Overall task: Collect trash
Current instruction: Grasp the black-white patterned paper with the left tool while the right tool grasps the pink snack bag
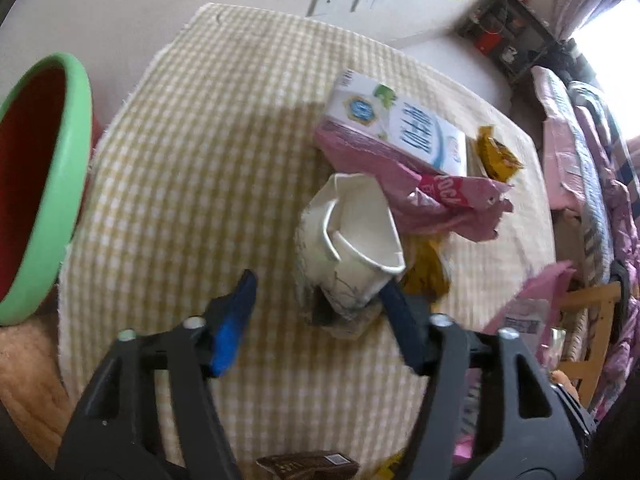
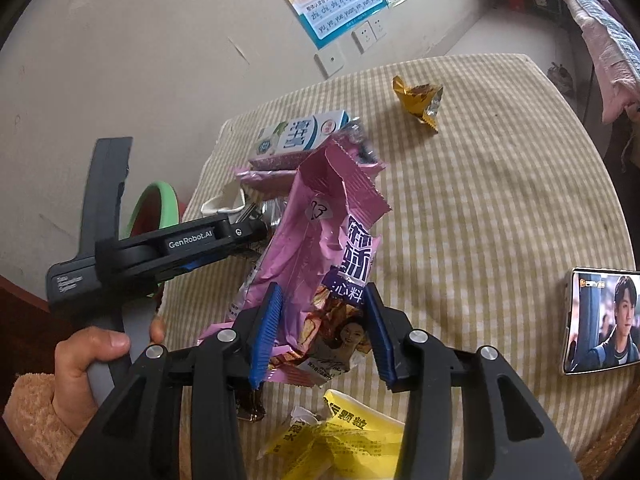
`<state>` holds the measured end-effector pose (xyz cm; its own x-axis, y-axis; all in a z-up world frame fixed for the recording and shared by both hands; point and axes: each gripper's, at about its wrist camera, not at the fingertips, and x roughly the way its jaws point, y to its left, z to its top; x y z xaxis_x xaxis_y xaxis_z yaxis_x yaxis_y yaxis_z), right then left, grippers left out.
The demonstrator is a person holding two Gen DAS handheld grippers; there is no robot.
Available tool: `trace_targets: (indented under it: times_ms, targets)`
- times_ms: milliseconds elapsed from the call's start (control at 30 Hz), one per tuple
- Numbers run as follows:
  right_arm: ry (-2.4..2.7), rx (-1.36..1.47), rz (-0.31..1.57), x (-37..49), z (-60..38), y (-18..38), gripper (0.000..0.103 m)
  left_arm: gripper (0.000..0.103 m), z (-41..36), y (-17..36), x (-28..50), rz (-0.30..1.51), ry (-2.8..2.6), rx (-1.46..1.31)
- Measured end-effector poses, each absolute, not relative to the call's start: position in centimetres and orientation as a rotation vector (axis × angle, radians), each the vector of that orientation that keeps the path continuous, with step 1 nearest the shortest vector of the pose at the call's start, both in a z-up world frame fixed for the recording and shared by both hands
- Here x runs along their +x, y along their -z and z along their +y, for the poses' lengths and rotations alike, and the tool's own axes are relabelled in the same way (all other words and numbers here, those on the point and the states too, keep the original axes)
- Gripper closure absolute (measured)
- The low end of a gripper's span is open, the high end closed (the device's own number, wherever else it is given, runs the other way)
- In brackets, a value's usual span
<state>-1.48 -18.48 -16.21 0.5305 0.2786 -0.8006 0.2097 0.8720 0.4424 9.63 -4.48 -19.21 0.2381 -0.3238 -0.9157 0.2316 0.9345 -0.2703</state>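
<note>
1. Right claw [image 2: 322,330] has its blue pads clamped on the pink wrapper [image 2: 320,240], held up over the checked tablecloth [image 2: 500,200].
2. Left claw [image 1: 316,300] stands apart, gripping nothing; its right finger [image 1: 394,300] is partly hidden behind the crushed paper cup [image 1: 356,232].
3. Green-rimmed bin [image 1: 36,184], cut off at the edge, shows only a red inside.
4. Black arm reads "GenRobot.AI"; milk carton [image 2: 298,136] lettering is too blurred.

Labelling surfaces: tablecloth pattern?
Pale yellow-and-white gingham check on the tablecloth; clearest in the right wrist view.
</note>
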Motion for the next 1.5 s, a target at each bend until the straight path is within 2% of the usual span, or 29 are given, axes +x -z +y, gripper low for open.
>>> trace_targets:
  times_ms: [67,167,333,567,633,700,833,967,1300,1333,1367,1433,1500]
  targets:
    - [-0.046,0.531,1.033,-1.3,-18.5,16.4,0.061,0.070,-4.9,18.7,9.2,1.267,0.395,-0.068]
    - [-0.047,0.530,1.044,-1.2,-18.5,16.7,0.060,0.073,-4.9,17.5,8.1,1.216,0.383,0.033]
    - [-0.048,0.536,1.066,-0.6,-18.4,17.7,0.055,0.073,-2.6,16.2,7.3,1.180,0.331,0.068]
    - [-0.046,0.551,1.083,-0.5,-18.0,18.3,0.047,0.072,-0.7,17.4,8.1,1.204,0.294,0.062]
    - [-0.041,0.552,1.075,-0.5,-18.2,18.1,0.045,0.069,-0.7,17.8,8.0,1.211,0.295,0.060]
    - [-0.035,0.560,1.077,-0.5,-18.4,18.1,0.044,0.062,-0.7,18.1,7.9,1.213,0.295,0.058]
    - [-0.038,0.623,1.092,-1.0,-18.8,18.2,0.043,0.061,-0.4,18.6,7.8,1.218,0.294,0.053]
    - [-0.039,0.655,1.097,-1.2,-18.7,18.1,0.043,0.055,0.0,17.9,8.1,1.194,0.287,0.024]
    - [-0.025,0.675,1.128,-0.3,-16.5,18.2,0.042,0.055,-0.7,18.8,8.1,1.233,0.306,0.019]
    - [-0.009,0.661,1.125,0.0,-16.4,18.1,0.041,0.055,-0.8,18.9,8.2,1.231,0.303,0.020]
    - [0.000,0.658,1.127,0.3,-16.3,18.1,0.036,0.055,-0.9,19.1,8.3,1.232,0.300,0.023]
    - [0.009,0.672,1.132,0.7,-16.3,18.3,0.032,0.064,-1.0,19.6,8.3,1.252,0.305,0.023]
    - [0.013,0.675,1.142,1.3,-16.2,18.8,0.032,0.065,-1.2,19.7,8.0,1.251,0.309,0.028]
